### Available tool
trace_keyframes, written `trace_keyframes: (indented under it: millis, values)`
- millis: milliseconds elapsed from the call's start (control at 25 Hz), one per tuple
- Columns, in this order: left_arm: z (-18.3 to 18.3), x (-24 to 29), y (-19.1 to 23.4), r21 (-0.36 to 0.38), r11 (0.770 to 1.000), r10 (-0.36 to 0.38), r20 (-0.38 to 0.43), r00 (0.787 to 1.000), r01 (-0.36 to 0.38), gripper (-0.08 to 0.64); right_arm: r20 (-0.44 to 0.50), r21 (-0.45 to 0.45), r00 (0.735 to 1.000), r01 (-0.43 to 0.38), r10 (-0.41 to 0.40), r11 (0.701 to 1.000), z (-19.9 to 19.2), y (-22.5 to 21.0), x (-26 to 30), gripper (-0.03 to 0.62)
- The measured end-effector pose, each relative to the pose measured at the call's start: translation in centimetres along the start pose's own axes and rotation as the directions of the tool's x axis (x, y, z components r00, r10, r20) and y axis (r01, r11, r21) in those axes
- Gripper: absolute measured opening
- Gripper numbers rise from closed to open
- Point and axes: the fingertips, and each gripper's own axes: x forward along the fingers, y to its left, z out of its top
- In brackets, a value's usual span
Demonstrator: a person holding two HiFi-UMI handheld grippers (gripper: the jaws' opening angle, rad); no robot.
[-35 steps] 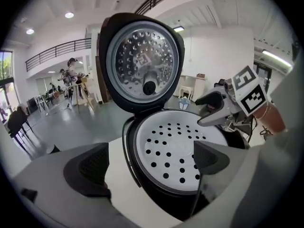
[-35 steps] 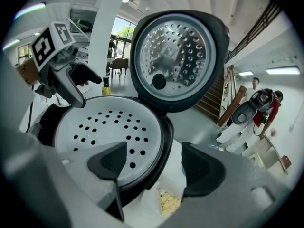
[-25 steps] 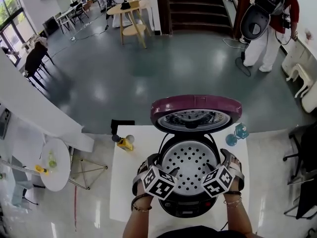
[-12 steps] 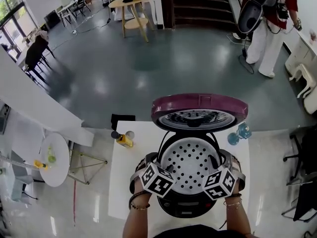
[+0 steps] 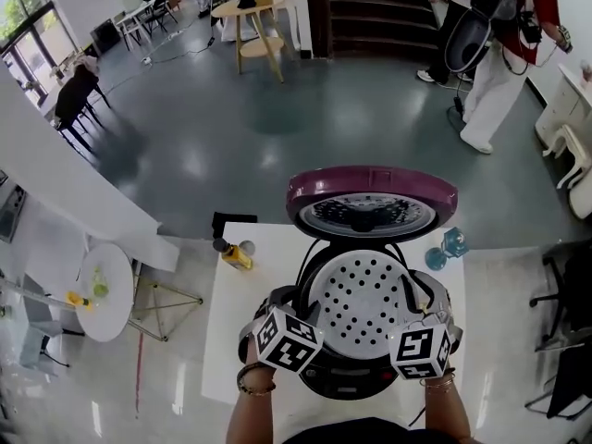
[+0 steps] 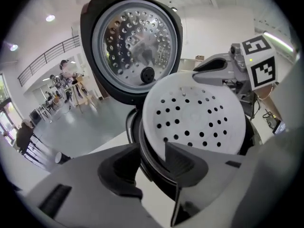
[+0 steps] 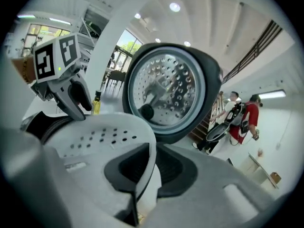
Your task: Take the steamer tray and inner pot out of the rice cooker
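White desk [image 5: 231,340] carries the cooker [image 5: 356,382], lid [image 5: 370,188] up; the tray [image 5: 361,303] sits tilted in its mouth, right side higher, not yet clear; the pot, hidden under it, is all left to do; my right fingers [image 7: 178,172] are closing, nearly together, pinching the tray's right rim; my left fingers [image 6: 118,172] are narrowing around the left rim, outer pad not yet touching.
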Motion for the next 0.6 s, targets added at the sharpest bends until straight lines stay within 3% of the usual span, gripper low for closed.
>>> trace_keyframes:
  millis: [80, 280, 600]
  values:
    - [-0.1, -0.9, 0.4, -0.012, 1.000, 0.028, 0.017, 0.999, -0.028, 0.129, 0.063, 0.015, 0.997, 0.036, -0.037, 0.999, 1.2, -0.3, -0.9, 0.033]
    - [-0.2, -2.6, -0.3, -0.049, 0.999, 0.018, 0.057, 0.998, -0.015, 0.124, 0.102, 0.032, 0.994, 0.037, -0.041, 0.999, 2.1, 0.0, -1.8, 0.028]
    - [0.5, -3.0, -3.0, -0.090, 0.992, -0.074, 0.143, 0.987, 0.088, 0.124, 0.215, 0.257, 0.975, 0.007, -0.064, 0.966, 2.7, -2.1, -4.7, 0.025]
